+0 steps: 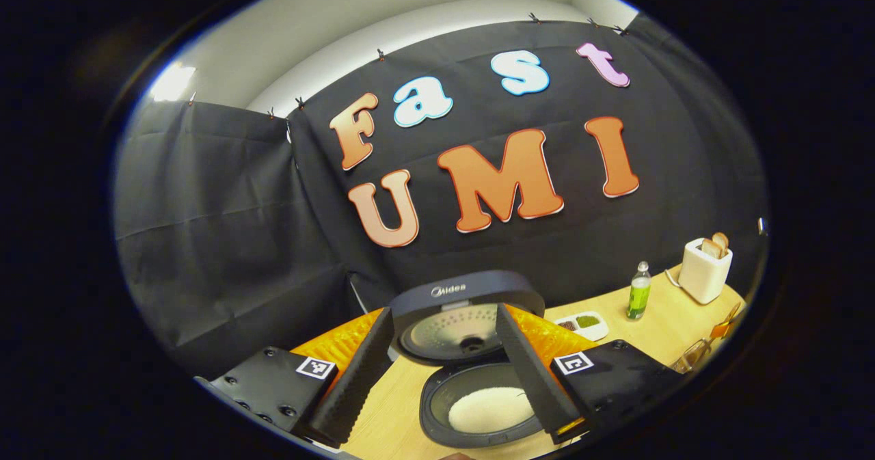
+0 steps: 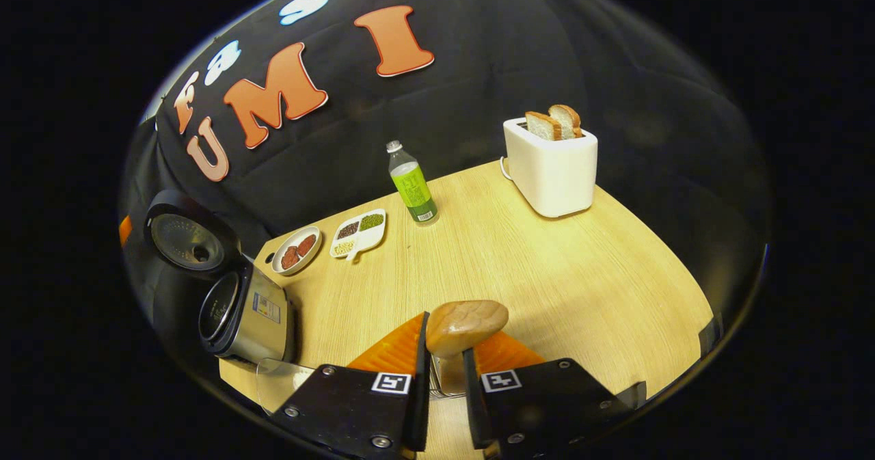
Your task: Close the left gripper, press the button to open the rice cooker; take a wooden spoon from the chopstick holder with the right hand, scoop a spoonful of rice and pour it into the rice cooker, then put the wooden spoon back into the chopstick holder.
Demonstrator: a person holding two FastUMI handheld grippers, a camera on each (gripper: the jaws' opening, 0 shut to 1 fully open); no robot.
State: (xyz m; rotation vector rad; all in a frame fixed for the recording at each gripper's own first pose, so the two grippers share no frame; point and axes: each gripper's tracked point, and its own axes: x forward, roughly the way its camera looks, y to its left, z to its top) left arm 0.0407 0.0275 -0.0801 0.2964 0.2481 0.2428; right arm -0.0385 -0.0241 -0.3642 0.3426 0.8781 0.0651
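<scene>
Cooker: I see the rice cooker [image 1: 472, 371] open on the table [image 2: 547, 268], lid up, rice inside.
Left tool [image 1: 448, 371]: released, fingers spread, hovering above the pot.
Right tool [image 2: 444, 371]: clenched on the wooden spoon [image 2: 466, 325], bowl sticking up over the metal holder.
Risk: I judge a tilted handle could catch the holder's rim and tip it.

The left gripper [image 1: 444, 371], jaws spread wide, hangs above the open rice cooker [image 1: 472, 364] holding rice [image 1: 490, 410].
</scene>
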